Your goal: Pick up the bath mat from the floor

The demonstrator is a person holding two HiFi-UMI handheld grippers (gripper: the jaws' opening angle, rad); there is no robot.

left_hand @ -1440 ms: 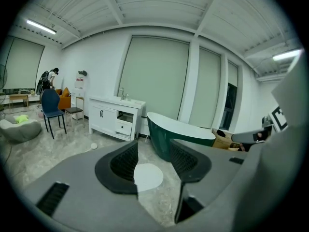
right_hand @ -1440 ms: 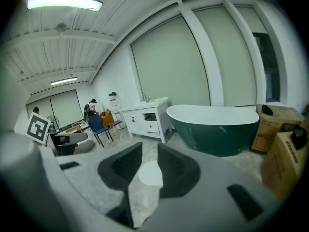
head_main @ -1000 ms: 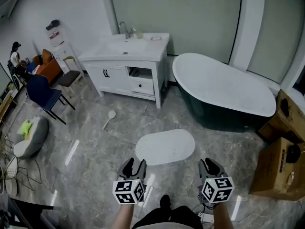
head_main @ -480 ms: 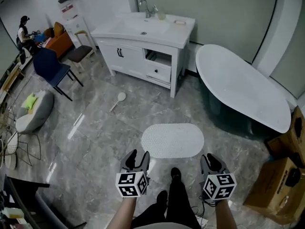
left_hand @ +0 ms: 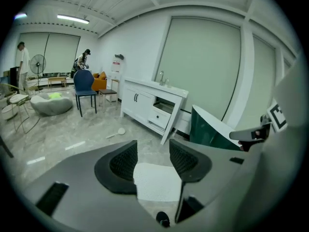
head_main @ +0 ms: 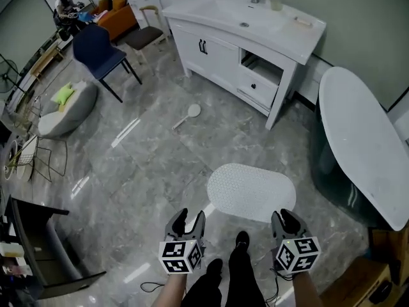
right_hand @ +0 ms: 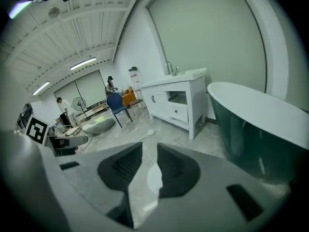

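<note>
Jaws apart on both grippers, nothing pinched. Left gripper (left_hand: 152,158): spread fairly wide. Right gripper (right_hand: 149,166): narrower gap, still open. Each gap frames part of the mat (left_hand: 155,180) on the floor beyond; no pad touches it.

Change over the last second: in the head view the mat sat at centre, clear above both grippers. Now it lies lower centre-right, its near edge just above both sets of jaws and a shoe (head_main: 241,240). Vanity (head_main: 255,37) and tub (head_main: 364,146) have slid toward the upper right. Reads as the person closing in and looking down more steeply, grippers brought lower. Jaw gaps unchanged. Mat unmoved, flat on the grey floor (head_main: 140,165), between vanity and tub.

Meaning for the task: approach under way, grasp not begun. Next move, by my judgement, is to get down to the near edge and pinch it; a thin flat mat on smooth floor may resist a jaw getting under.

Brush (head_main: 188,112) lies well apart, upper left of the mat.
</note>
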